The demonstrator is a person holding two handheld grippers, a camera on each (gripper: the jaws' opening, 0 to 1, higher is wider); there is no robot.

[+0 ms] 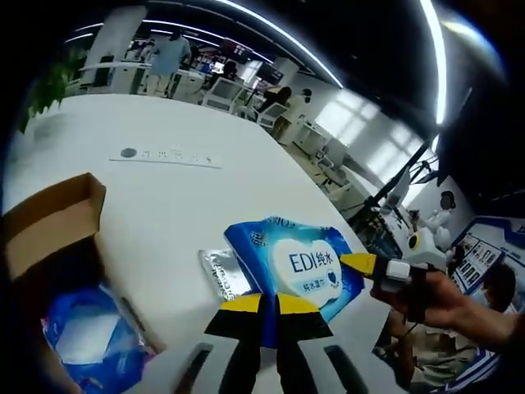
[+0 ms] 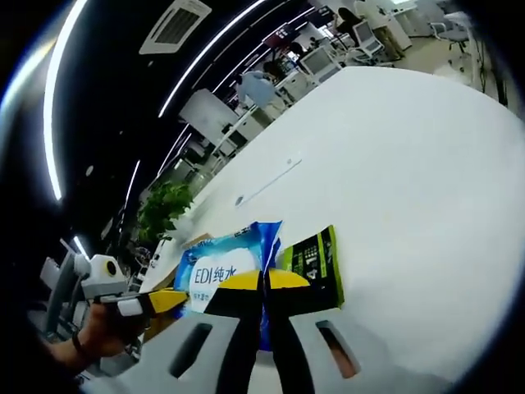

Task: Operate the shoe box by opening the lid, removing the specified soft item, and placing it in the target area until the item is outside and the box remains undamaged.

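- Wipes changed hands in mid-air: you held the blue wipes pack [image 1: 294,264] with both tools, well above the white table [image 1: 180,205].
- Your left gripper [image 1: 269,305] had its yellow-tipped jaws pressed together on the near edge of the pack, and in the right gripper view your right gripper [image 2: 264,281] was pinched on the same blue pack [image 2: 225,264], jaws together.
- In the left gripper view, the right tool's yellow tip came in from the side and touched the pack's far edge, with your hand [image 1: 447,300] behind it.
- The shoe box [image 1: 49,238] stood open at the edge of the left gripper view, lid up, with another blue packet [image 1: 86,336] inside (so the item was already out of it).
- A small foil sachet [image 1: 225,273] hung beside the pack in the left gripper view; a green-and-black packet [image 2: 316,267] showed against it in the right gripper view. Whether these were one thing, or gripped at all, I could not tell.
- Risk, as I judged it: pulling the two tools apart could tear the soft wrapper or slip it from one pinch.
- Risk: the side packet could drop loose on release and land away from the target area.
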